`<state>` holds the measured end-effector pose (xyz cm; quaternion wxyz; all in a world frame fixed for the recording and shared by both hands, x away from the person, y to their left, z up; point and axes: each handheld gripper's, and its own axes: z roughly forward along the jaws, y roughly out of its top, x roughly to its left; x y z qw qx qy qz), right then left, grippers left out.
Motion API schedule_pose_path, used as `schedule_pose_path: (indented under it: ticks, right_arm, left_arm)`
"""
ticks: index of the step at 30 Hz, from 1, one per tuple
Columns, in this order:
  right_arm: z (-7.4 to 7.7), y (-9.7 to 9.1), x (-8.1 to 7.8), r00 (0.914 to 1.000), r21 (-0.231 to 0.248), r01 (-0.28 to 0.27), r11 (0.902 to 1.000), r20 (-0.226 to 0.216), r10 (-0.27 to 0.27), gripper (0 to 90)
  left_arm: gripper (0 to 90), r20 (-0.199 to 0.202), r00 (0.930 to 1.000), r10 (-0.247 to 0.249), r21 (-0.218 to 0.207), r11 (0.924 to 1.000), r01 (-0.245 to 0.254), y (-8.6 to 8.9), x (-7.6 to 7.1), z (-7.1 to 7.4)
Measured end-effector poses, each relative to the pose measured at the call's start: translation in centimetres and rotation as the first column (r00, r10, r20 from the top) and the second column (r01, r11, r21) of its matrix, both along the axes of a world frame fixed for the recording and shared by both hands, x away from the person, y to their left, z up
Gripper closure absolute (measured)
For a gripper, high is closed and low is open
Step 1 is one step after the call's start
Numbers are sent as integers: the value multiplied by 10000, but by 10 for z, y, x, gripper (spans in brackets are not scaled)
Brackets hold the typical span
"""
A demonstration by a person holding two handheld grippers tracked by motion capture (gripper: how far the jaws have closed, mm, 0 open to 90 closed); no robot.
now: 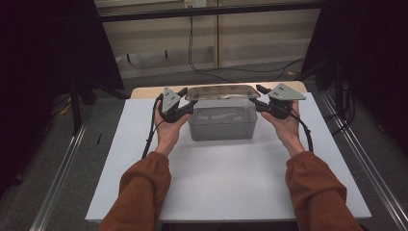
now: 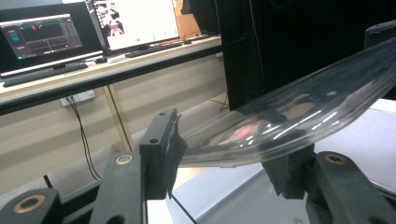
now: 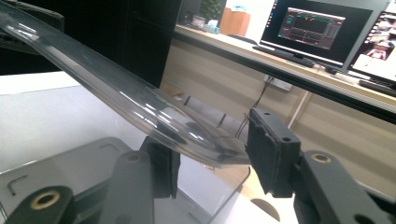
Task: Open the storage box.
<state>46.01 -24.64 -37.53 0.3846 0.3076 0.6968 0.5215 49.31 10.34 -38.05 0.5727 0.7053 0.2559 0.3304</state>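
A clear plastic lid (image 1: 222,92), glossy with rounded corners, is held just above the clear bin (image 1: 222,126) at the bench's (image 1: 231,183) far end. Its left end is clamped by the left gripper (image 1: 185,103), its right end by the right gripper (image 1: 260,98). Plenty of bare bench is left in front.

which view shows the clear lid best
The high view: the whole clear lid shows above the clear box, with a gripper at each end. The left gripper view and right gripper view each give only one end of it, between black jaws.
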Motion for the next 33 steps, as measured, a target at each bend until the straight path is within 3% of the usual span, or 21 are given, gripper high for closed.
schedule_pose_path:
  ticks: [12,20,24,33]
  right_arm:
    - [0,4,16,9998,-4,-135,9999,-110,134,554]
    - [-3,7,20,9996,117,-267,9996,-88,268,550]
    - [2,7,23,9995,118,-269,9996,-141,271,552]
    - [4,6,28,9996,355,-246,9991,-116,250,552]
  left_arm:
    - [494,-101,9999,-37,-82,10000,36,3,5,3]
    - [469,-170,9996,224,73,9997,-223,6,12,2]
    - [450,-96,9993,358,-30,9994,-358,6,16,4]
    - [461,96,9992,388,264,9989,-391,7,21,8]
